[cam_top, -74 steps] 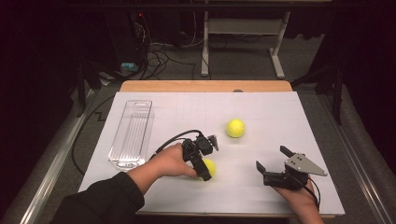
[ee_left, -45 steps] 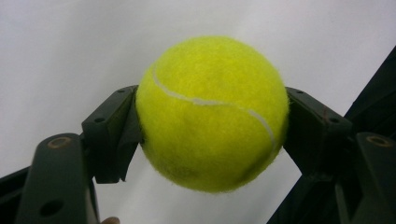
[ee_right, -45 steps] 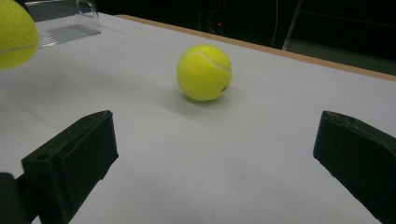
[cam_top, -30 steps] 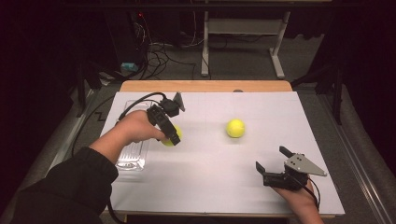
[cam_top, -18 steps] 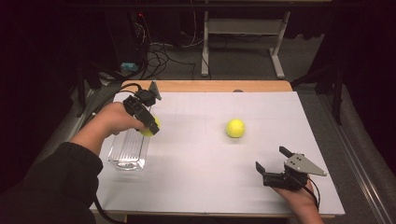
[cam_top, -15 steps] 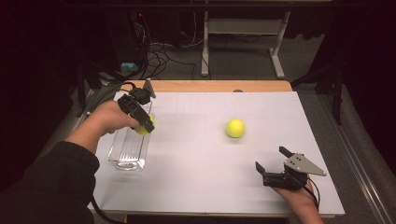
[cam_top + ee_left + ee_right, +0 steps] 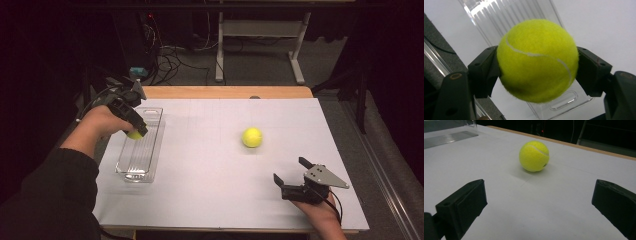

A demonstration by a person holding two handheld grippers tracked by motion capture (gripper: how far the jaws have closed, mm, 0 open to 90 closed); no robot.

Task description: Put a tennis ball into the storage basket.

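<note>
**Ball over the tray, release pending**

High view shows the left gripper [image 7: 131,117] held over the clear plastic tray [image 7: 150,165] that lies along the left edge of the worktop [image 7: 210,200], its long side running from near edge to far edge. The jaws are closed on a yellow tennis ball [image 7: 134,134], which sits above the far half of the tray; whether it already touches the tray floor cannot be told from here. From the left gripper view the grip reads clearly: the black jaws press the ball [image 7: 537,61] on two opposite sides, and the ribbed floor of the tray [image 7: 564,100] lies behind and below it.

A second tennis ball [image 7: 252,137] rests on the bare worktop, right of centre and well apart from the tray. The right gripper [image 7: 295,177] sits near the near right corner with its jaws spread wide and nothing between them; the right gripper view has the loose ball [image 7: 534,156] ahead of those jaws, well apart from them.

The step in hand appears to be placing the carried ball into the tray. The next move likely calls for lowering it between the tray walls, then opening the jaws gently so it settles rather than bounces or rolls out. The loose ball would probably follow.
</note>
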